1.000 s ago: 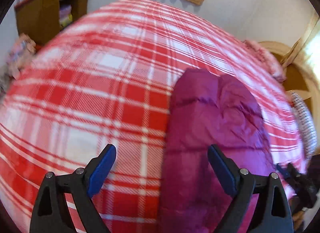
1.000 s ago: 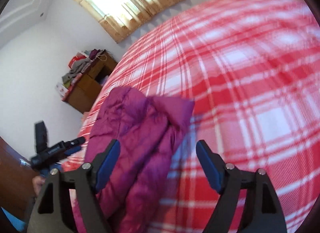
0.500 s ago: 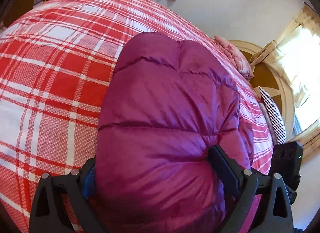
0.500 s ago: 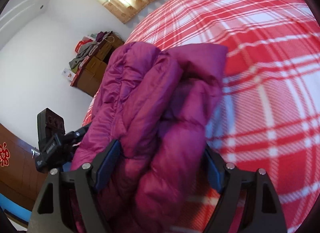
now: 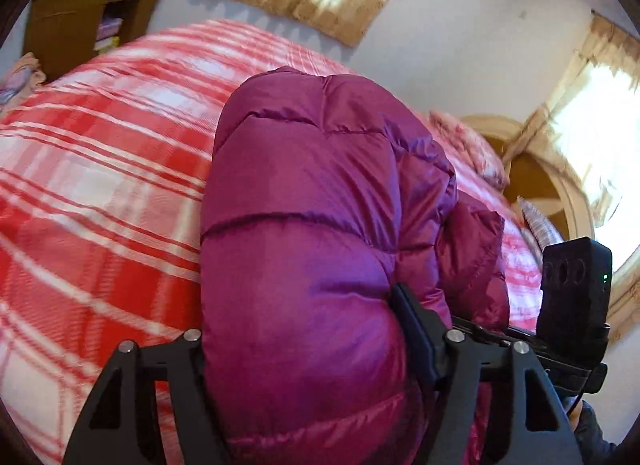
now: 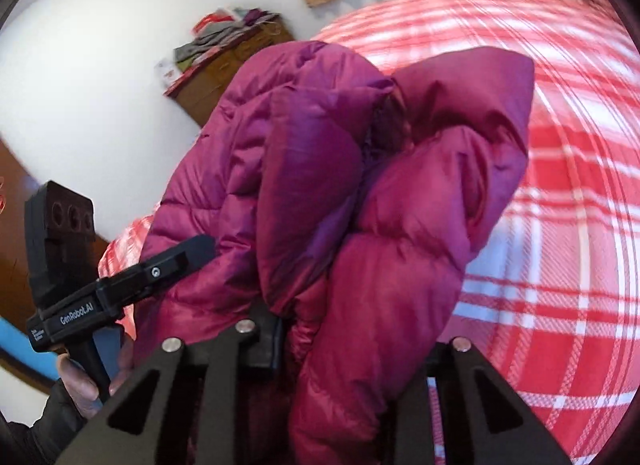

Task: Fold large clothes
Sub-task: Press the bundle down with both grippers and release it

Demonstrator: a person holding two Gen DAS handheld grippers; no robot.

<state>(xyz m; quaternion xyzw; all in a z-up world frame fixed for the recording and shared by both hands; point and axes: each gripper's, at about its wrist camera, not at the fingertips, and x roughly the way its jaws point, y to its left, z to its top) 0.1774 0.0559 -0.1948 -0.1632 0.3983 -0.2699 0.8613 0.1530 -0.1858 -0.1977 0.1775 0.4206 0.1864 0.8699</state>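
Note:
A puffy magenta down jacket (image 5: 304, 225) is bunched up on the red-and-white plaid bed (image 5: 100, 169). My left gripper (image 5: 304, 317) has its jaws closing on the jacket's near end; the padding bulges between the fingers and hides the left finger. In the right wrist view the jacket (image 6: 400, 205) stands in thick folds, and my right gripper (image 6: 348, 337) has its jaws closing on a squeezed fold. The left gripper (image 6: 160, 269) shows there too, with its finger pressed into the jacket's left side and a hand (image 6: 80, 381) holding its handle.
The plaid bed (image 6: 560, 225) spreads wide around the jacket. A wooden shelf unit (image 5: 80, 21) with piled clothes stands by the far wall. Pillows (image 5: 472, 145) lie by a curved wooden headboard (image 5: 536, 185). The right gripper's black camera block (image 5: 572, 289) sits close on the right.
Both grippers moved in over the jacket from the open bed, and their jaws narrowed around it. The jacket now fills both views and is bunched up higher.

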